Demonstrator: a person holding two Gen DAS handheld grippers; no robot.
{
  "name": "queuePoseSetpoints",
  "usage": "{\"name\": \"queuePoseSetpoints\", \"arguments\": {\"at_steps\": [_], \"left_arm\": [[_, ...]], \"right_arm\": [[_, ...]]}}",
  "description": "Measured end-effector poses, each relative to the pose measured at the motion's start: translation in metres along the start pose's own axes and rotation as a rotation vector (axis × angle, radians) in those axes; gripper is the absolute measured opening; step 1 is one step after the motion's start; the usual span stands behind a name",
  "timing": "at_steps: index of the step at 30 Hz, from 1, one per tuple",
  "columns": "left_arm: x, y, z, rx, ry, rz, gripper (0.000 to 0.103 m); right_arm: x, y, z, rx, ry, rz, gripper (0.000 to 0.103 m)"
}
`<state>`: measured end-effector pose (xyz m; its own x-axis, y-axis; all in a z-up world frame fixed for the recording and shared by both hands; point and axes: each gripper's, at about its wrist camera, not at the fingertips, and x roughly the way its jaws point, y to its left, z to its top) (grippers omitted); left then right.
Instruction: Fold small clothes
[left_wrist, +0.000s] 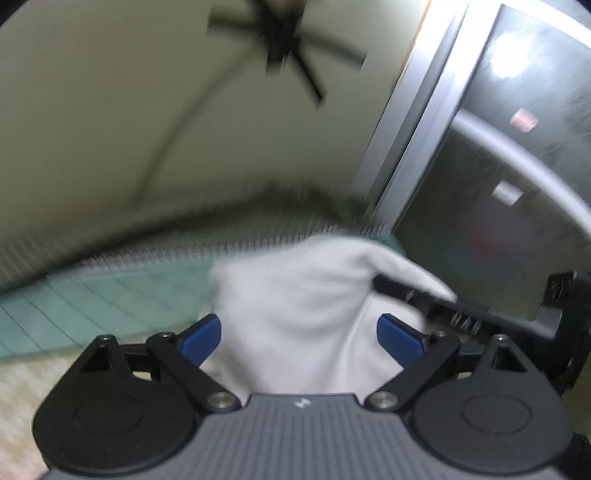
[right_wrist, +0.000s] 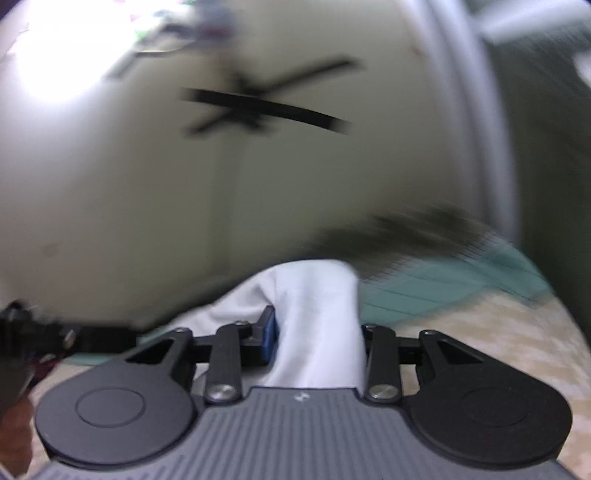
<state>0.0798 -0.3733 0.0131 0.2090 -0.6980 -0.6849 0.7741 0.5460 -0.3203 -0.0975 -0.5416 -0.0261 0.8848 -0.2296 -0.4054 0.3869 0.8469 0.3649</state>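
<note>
Both views are blurring heavily. Cream wall (left_wrist: 110, 129) is filling the background, with a dark ceiling fan (left_wrist: 284, 44) overhead and a teal checked sheet (left_wrist: 92, 295) lying over a beige patterned bed cover (right_wrist: 480, 332). White cloth (left_wrist: 295, 314) is hanging bunched and creased above the sheet, draping between both grippers. Left gripper (left_wrist: 299, 336) is sitting with its blue pads wide apart, cloth lying between them, not pinched. Right gripper (right_wrist: 314, 339) is clamping on a fold of the white cloth; only its left blue pad is showing. Left view alone is showing a dark glass door with a grey frame (left_wrist: 417, 129). Right view alone is showing a bright light patch (right_wrist: 62, 51).
</note>
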Motion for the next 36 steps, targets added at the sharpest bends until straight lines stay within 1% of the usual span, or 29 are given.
{"name": "queuePoseSetpoints", "arguments": {"at_steps": [1, 2, 3, 4, 5, 8, 10, 11, 13, 15, 18, 21, 24, 26, 31, 36], "left_arm": [[0.013, 0.002, -0.005, -0.017, 0.028, 0.0, 0.094], [0.025, 0.005, -0.011, -0.033, 0.057, 0.001, 0.094], [0.032, 0.007, -0.018, -0.042, 0.083, 0.01, 0.093], [0.039, 0.007, -0.024, -0.036, 0.098, 0.022, 0.095], [0.036, 0.0, -0.03, 0.009, 0.072, 0.046, 0.096], [0.037, -0.015, -0.044, 0.086, 0.094, 0.091, 0.096], [0.033, -0.022, -0.051, 0.103, 0.108, 0.106, 0.096], [0.029, -0.023, -0.053, 0.096, 0.114, 0.107, 0.096], [0.016, -0.026, -0.058, 0.078, 0.115, 0.096, 0.097], [-0.004, -0.027, -0.068, 0.082, 0.104, 0.108, 0.1], [-0.031, -0.027, -0.089, 0.095, 0.083, 0.159, 0.1], [-0.053, -0.025, -0.112, 0.088, 0.064, 0.206, 0.101], [-0.076, -0.023, -0.136, 0.072, 0.039, 0.261, 0.103], [-0.084, -0.023, -0.152, 0.072, 0.026, 0.301, 0.103], [-0.106, -0.028, -0.183, 0.118, -0.006, 0.409, 0.103], [-0.116, -0.03, -0.19, 0.132, -0.028, 0.441, 0.103]], "right_arm": [[0.004, -0.015, -0.002, 0.028, 0.007, -0.02, 0.03], [0.003, -0.027, -0.006, 0.052, -0.007, -0.028, 0.044], [0.001, -0.033, -0.008, 0.07, -0.019, -0.043, 0.052], [-0.002, -0.035, -0.008, 0.086, -0.037, -0.076, 0.057], [-0.005, -0.035, -0.006, 0.086, -0.056, -0.094, 0.057], [-0.017, -0.031, -0.002, 0.074, -0.106, -0.119, 0.057], [-0.025, -0.03, -0.001, 0.104, -0.109, -0.088, 0.057], [-0.028, -0.026, -0.002, 0.118, -0.109, -0.069, 0.057], [-0.047, -0.011, -0.01, 0.125, -0.114, -0.031, 0.057], [-0.067, 0.002, -0.023, 0.123, -0.121, 0.001, 0.057], [-0.092, 0.022, -0.048, 0.131, -0.1, 0.04, 0.057], [-0.112, 0.042, -0.08, 0.129, -0.065, 0.043, 0.057], [-0.128, 0.055, -0.11, 0.154, -0.024, 0.044, 0.057], [-0.136, 0.062, -0.125, 0.164, 0.001, 0.028, 0.057], [-0.155, 0.075, -0.147, 0.145, 0.019, -0.003, 0.057], [-0.161, 0.082, -0.157, 0.137, 0.017, -0.021, 0.058]]}}
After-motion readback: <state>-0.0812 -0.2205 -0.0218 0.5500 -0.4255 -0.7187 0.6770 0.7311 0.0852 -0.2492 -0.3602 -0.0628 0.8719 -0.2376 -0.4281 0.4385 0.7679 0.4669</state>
